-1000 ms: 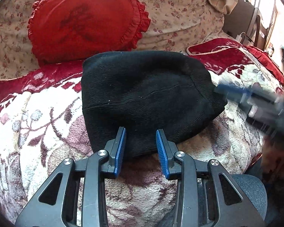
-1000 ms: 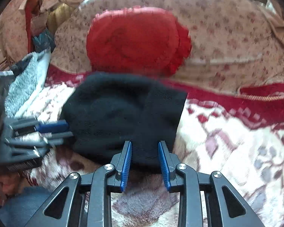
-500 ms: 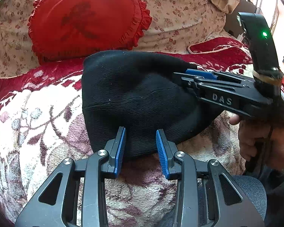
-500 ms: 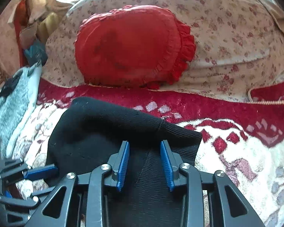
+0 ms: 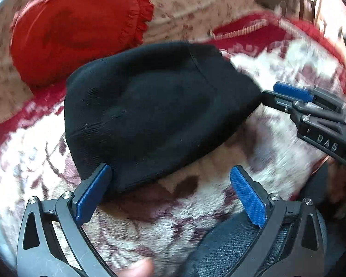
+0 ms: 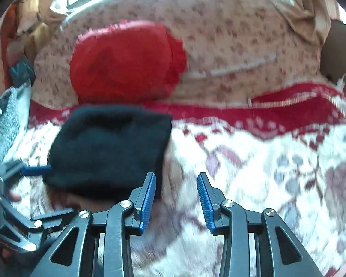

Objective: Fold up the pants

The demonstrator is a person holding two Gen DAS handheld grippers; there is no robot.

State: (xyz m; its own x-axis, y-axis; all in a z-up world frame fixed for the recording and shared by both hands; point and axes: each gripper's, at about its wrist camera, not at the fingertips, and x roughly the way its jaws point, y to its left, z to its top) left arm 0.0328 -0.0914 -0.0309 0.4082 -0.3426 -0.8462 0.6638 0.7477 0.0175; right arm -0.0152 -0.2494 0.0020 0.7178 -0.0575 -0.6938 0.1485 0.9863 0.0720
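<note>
Both grippers have drawn back from the black folded pants [image 5: 154, 113] since the earlier frames, and their jaws, narrow then, now stand apart. Pants: a compact dark knit bundle lying on the plush floral blanket [image 5: 253, 161], just near of the blanket's red border and of the red ruffled cushion [image 5: 76, 30] that leans on the flowered sofa back [image 6: 230, 41]; in the right wrist view the bundle [image 6: 110, 147] sits left of centre, with a folded edge on its right side. Left gripper [image 5: 170, 191]: jaws spread wide, empty; its left blue pad [image 5: 92, 194] lies just at the near left edge of the bundle, though whether it touches cannot be told, and its right pad is over bare blanket, clear of the cloth. Right gripper [image 6: 176, 198]: jaws apart, empty, over bare blanket beside the near right corner of the bundle, the left pad [image 6: 147, 200] just at that corner. Seen from the left wrist view, the right gripper [image 5: 286, 97] reaches in from the right, its tips close to the bundle's right edge. Far left in the right wrist view: a grey textured cloth [image 6: 9, 124]. Both views are motion-blurred, so fine detail of the blanket pattern is unclear.
</note>
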